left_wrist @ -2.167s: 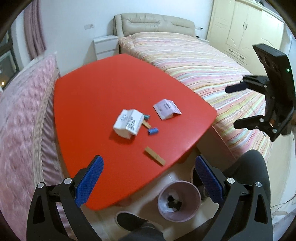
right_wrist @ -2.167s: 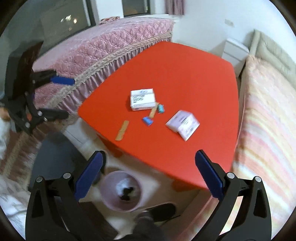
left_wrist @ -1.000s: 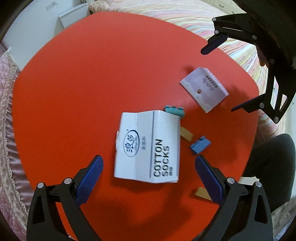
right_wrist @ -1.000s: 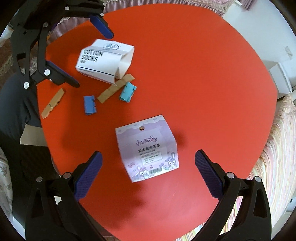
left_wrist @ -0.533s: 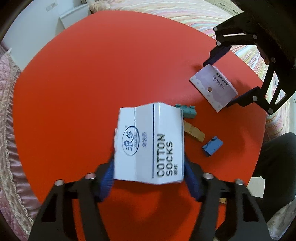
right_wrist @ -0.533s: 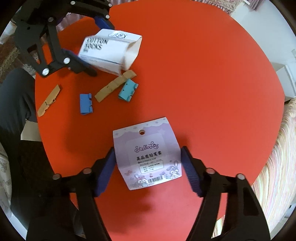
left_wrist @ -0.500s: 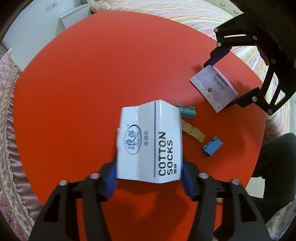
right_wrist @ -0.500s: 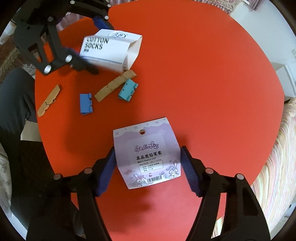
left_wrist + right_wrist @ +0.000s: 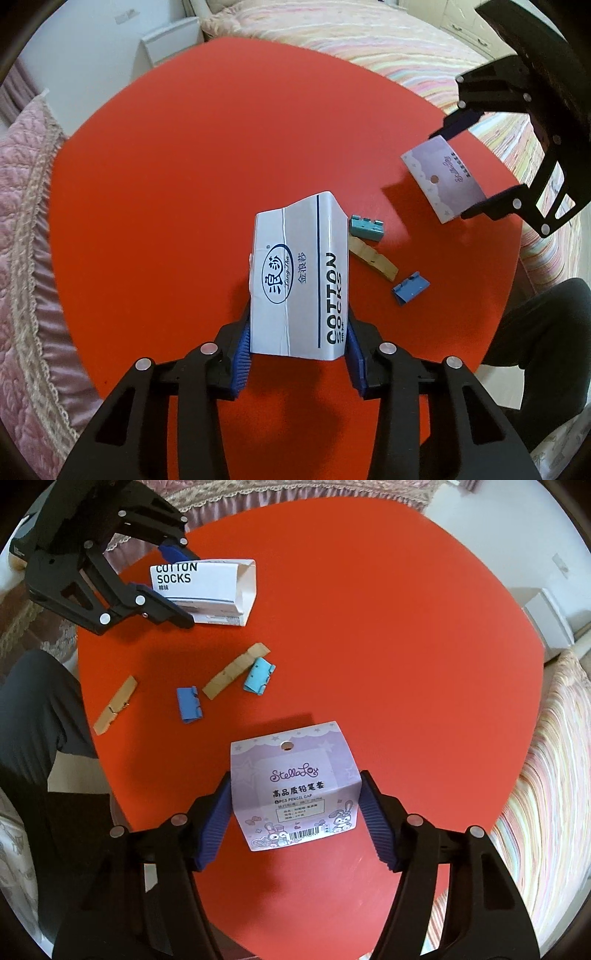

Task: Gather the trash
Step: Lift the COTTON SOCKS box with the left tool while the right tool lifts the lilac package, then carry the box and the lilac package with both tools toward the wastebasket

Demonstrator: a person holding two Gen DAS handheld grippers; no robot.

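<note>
While both grippers point steeply down over the red table, each clamps one piece of cardboard packaging. Left gripper: its jaws have just been closing, and the blue pads now press the two sides of the white sock box, printed "COTTON SOCKS", whose far end is open and which casts a shadow on the table below it. Right gripper: pads closed on the sides of the purple pencil-cap packet, which bows upward between them; the left wrist view shows the packet held just above the table near its edge. Loose items lying on the table between the two grippers: a teal clip touching a wooden clothespin, a blue clip just beside them, and a second clothespin near the table edge. Background: a pink quilted bed, a striped bed, a white nightstand
</note>
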